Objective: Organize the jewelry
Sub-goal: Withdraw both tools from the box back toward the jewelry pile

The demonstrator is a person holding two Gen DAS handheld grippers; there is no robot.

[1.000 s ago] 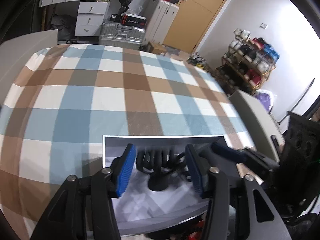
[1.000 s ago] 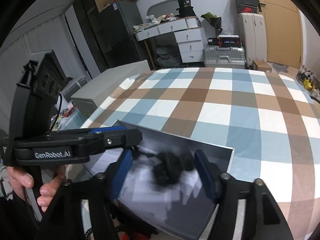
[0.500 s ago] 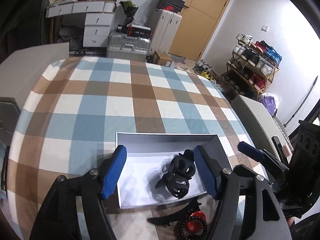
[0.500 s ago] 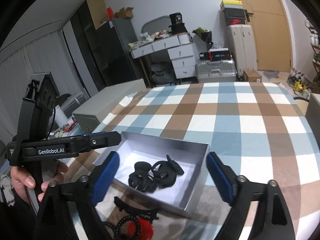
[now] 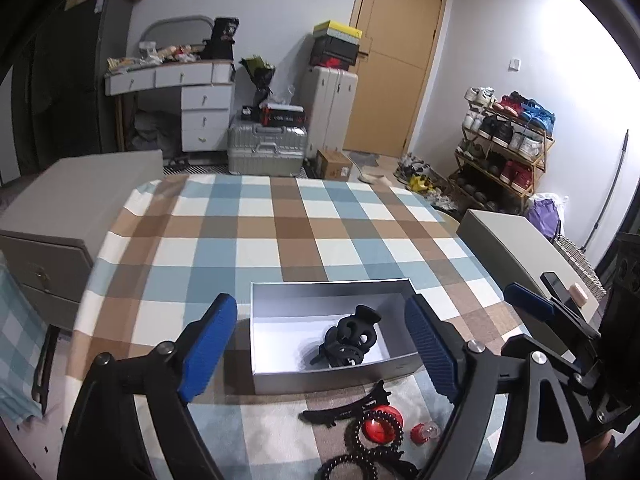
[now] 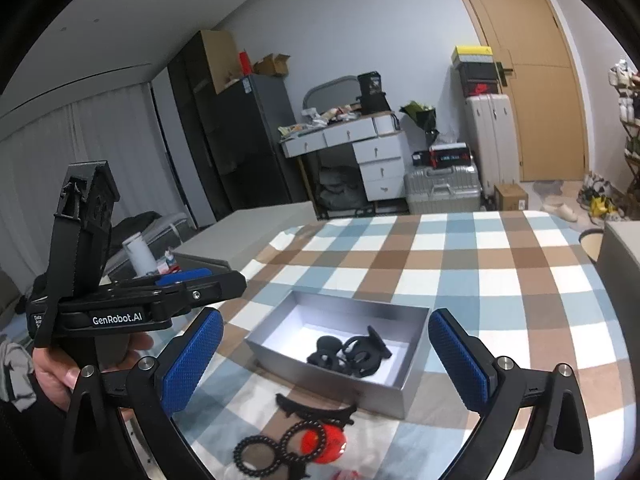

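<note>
A grey open box (image 5: pixel 332 378) (image 6: pixel 400 396) sits on the checked tablecloth near the front edge. A black hair claw (image 5: pixel 350 338) (image 6: pixel 352 354) lies inside it. In front of the box lie a flat black hair clip (image 5: pixel 340 408) (image 6: pixel 312 410), black bead bracelets (image 5: pixel 376 430) (image 6: pixel 276 450) and a red round piece (image 5: pixel 380 426) (image 6: pixel 326 442). My left gripper (image 5: pixel 320 350) is open and empty, raised above the box. My right gripper (image 6: pixel 326 362) is open and empty, also raised above it.
A second small red item (image 5: pixel 424 432) lies right of the bracelets. Grey cabinets (image 5: pixel 80 208) (image 5: pixel 520 248) flank the table left and right. The left gripper's body and the hand holding it (image 6: pixel 100 312) show at the left of the right wrist view.
Both grippers have risen and pulled back from the box and opened wider. The black hair claw that sat between the fingers now lies loose in the box.
</note>
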